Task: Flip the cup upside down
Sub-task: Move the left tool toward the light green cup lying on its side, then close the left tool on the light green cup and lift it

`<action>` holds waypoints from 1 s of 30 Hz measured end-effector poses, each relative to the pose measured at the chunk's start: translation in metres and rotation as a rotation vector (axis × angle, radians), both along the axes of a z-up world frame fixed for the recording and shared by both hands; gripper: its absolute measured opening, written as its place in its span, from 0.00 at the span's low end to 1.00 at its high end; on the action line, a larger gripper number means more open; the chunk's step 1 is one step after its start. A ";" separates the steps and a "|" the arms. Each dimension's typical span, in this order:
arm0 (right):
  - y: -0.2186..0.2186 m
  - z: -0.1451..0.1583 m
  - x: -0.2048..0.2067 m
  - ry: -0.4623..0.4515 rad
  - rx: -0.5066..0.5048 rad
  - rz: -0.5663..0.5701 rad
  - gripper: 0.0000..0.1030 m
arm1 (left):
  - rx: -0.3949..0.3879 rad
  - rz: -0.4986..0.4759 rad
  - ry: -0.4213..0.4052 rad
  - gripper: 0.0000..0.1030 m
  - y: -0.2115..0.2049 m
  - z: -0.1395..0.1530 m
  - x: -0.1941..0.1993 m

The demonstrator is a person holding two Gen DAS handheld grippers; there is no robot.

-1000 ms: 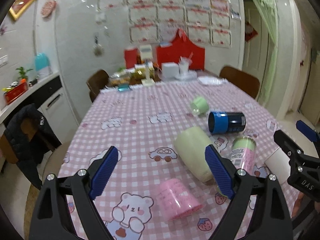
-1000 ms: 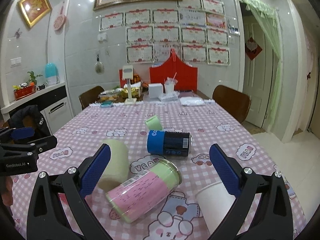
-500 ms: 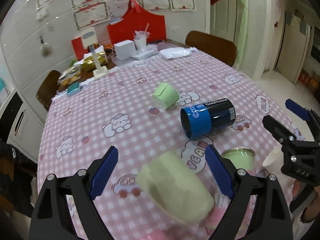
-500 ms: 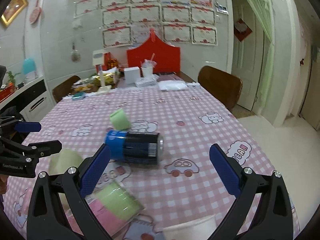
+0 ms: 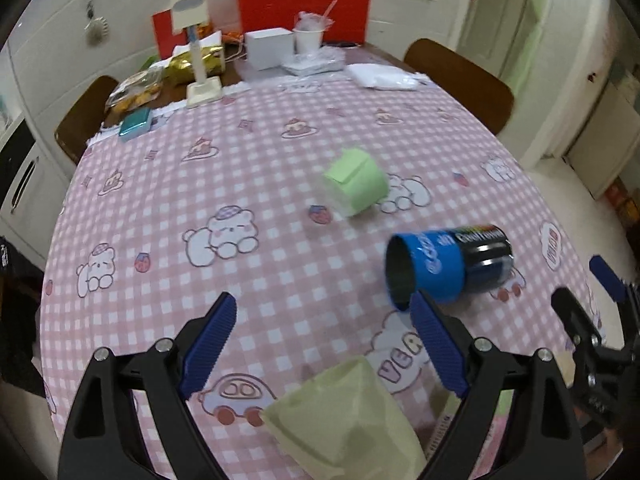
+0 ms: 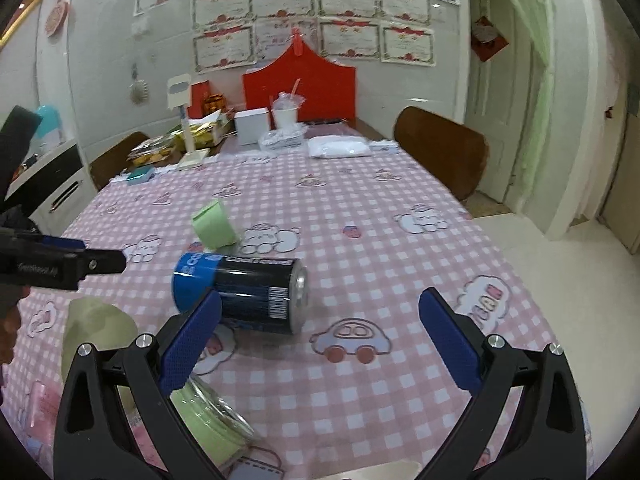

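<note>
Several cups lie on their sides on the pink checked tablecloth. A small green cup lies farthest; it also shows in the right wrist view. A blue and black cup lies right of centre, its mouth toward the left; the right wrist view shows it too. A pale green cup lies just below my open, empty left gripper. My right gripper is open and empty, above the table right of the blue cup.
A green and pink cup lies under my right gripper's left finger. Boxes, bags, a white cup and a red board crowd the table's far end. Brown chairs stand at the right and far left. The right gripper shows at the left view's right edge.
Both grippers have moved forward over the table and tilted down. The pale green cup has slid to the bottom of the left view. The blue cup is nearer in both views. Both grippers stay open.
</note>
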State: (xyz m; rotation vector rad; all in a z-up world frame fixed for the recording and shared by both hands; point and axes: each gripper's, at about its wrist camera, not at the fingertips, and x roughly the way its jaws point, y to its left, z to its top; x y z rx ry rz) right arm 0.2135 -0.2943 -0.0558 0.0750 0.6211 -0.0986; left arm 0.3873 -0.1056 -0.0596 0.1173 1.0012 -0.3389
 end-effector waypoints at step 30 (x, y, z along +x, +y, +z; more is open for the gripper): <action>0.004 -0.012 0.121 0.102 0.081 0.001 0.93 | 0.149 -0.382 -0.051 0.84 -0.084 -0.058 0.126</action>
